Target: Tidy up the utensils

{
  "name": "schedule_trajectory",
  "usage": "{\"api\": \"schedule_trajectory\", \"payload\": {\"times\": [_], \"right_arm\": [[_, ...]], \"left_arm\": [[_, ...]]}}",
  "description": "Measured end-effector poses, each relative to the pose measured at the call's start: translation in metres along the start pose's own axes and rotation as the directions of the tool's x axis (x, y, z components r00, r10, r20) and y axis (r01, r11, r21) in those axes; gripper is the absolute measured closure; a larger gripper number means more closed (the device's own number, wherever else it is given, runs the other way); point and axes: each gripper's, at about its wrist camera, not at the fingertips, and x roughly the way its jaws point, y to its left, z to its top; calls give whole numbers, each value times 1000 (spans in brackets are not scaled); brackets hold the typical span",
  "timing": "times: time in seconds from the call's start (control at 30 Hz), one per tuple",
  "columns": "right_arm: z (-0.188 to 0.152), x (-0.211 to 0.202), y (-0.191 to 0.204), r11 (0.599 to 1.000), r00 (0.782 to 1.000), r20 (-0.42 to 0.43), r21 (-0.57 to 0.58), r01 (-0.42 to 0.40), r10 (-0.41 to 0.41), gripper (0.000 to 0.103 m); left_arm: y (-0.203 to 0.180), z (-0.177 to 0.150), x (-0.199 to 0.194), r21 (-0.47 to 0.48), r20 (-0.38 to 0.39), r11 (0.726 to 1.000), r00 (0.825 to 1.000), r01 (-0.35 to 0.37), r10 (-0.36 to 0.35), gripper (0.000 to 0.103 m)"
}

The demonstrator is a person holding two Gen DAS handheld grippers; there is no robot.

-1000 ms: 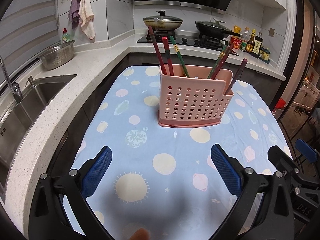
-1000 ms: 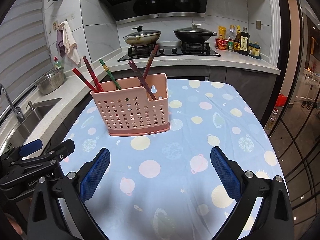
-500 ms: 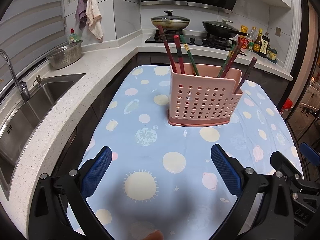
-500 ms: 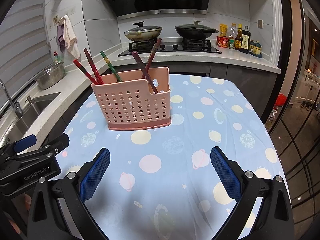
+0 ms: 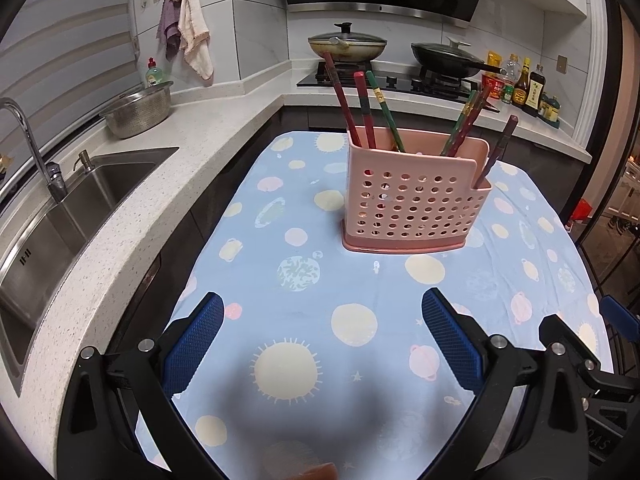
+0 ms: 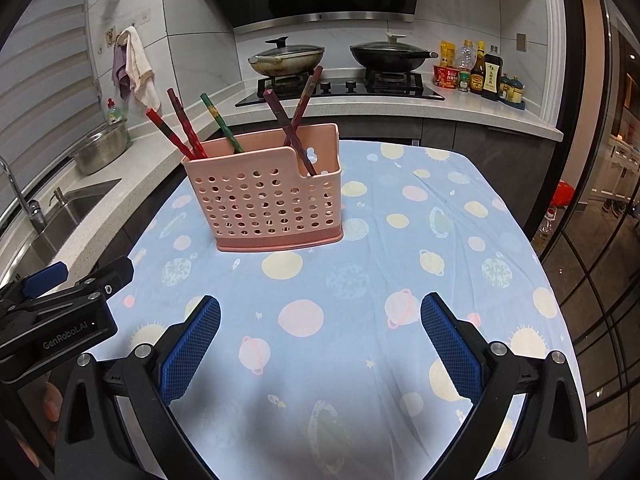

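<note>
A pink perforated utensil holder stands upright on the table with the blue planet-print cloth; it also shows in the right wrist view. Several red and green chopsticks lean inside it, seen as well in the right wrist view. My left gripper is open and empty, low over the cloth, well short of the holder. My right gripper is open and empty too, near the table's front. The left gripper's body shows at the left edge of the right wrist view.
A white counter with a steel sink and tap runs along the left. A metal colander sits on it. Behind are a stove with two lidded pans and sauce bottles. The table drops off at right toward a glass door.
Both grippers have pulled back and risen slightly, so the holder looks a little farther. Both stay open. The holder and chopsticks have not moved.
</note>
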Motion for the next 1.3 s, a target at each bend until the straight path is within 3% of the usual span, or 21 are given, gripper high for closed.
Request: {"api": "schedule_trajectory", "payload": {"times": [1.3], "right_arm": [[-5, 4, 6, 1000, 1000, -22, -14, -15, 15, 6]], "left_arm": [[0, -3, 1, 9, -11, 999, 999, -36, 36, 8]]}}
